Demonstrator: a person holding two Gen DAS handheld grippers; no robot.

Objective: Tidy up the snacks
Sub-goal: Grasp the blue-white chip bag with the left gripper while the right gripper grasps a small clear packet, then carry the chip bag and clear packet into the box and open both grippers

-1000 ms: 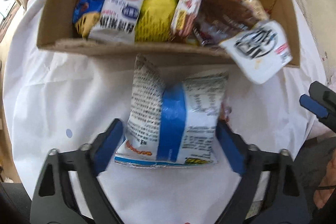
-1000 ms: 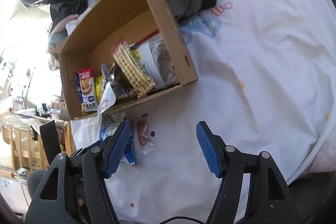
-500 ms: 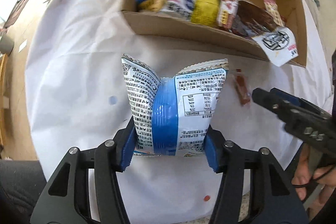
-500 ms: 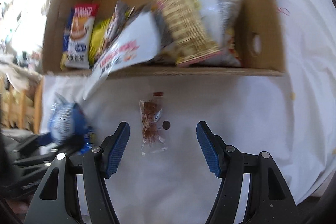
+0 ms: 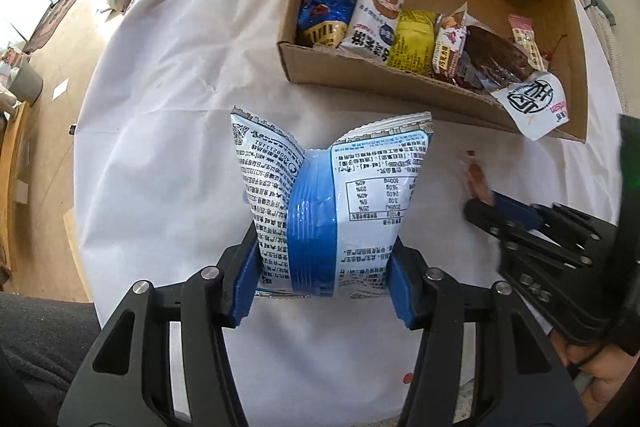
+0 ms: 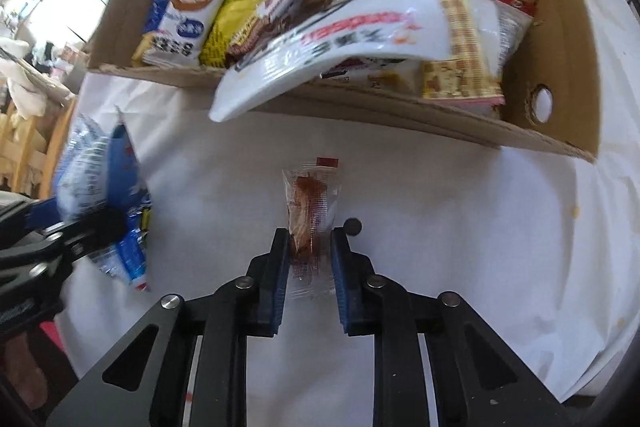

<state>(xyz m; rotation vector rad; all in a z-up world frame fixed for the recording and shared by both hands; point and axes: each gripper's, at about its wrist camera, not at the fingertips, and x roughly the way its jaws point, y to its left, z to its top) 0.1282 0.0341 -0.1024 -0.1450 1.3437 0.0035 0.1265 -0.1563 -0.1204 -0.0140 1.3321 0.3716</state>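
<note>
The left gripper (image 5: pixel 322 281) pinched the bottom of a puffy white and blue snack bag (image 5: pixel 330 205), with one blue pad pressed on each side, and the bag stood up above the white cloth on the table (image 5: pixel 168 115). Just to the right, the right gripper (image 6: pixel 309 259) had its jaws nearly closed around a small clear packet with a red-brown snack inside (image 6: pixel 310 217). The pads looked to be touching the packet's sides, though the packet still seemed to lie on the cloth. Farther off stood an open brown cardboard box (image 5: pixel 436 91), and many snack packs stood in a row inside it. A big white pouch with red and black writing (image 6: pixel 320 47) hung over the box's front wall. This looked like the picking-up step, with each tool taking one loose snack. Next, both tools would likely need to lift and carry their snacks over the front wall. The big bag would need a free spot in the box, and the hanging pouch could get bumped.
</note>
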